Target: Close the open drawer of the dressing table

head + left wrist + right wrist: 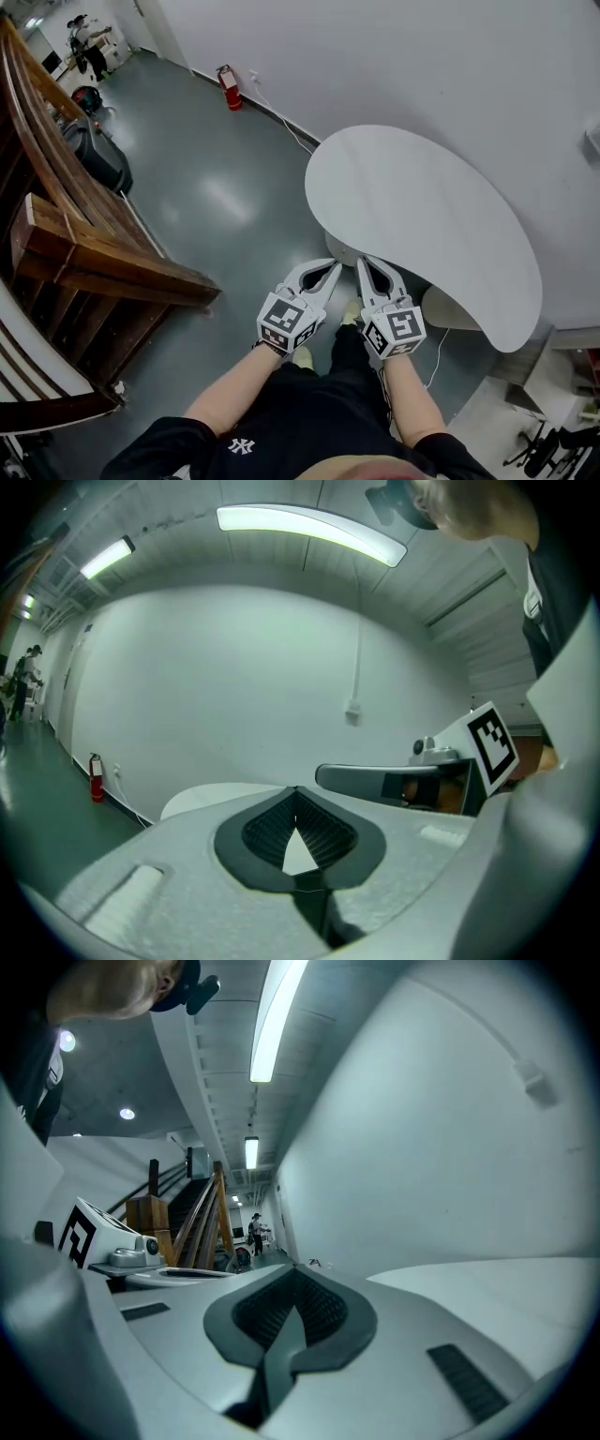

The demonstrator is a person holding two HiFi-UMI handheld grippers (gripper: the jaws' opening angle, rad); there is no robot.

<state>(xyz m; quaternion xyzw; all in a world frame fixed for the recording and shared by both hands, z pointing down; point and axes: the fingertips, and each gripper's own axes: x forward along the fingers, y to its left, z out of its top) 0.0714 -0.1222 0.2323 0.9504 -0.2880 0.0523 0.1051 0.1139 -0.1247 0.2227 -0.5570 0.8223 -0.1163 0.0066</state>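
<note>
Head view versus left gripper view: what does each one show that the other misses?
Only the head view shows the wooden staircase and the person's forearms. Only the left gripper view shows the ceiling light strips. Both show the white tabletop, the red fire extinguisher by the wall, and the left gripper and right gripper, each with its jaws together and nothing between them.

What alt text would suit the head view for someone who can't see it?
The left gripper and right gripper, both shut and empty, point side by side at the near edge of a white table. Wooden stairs rise at left.
</note>
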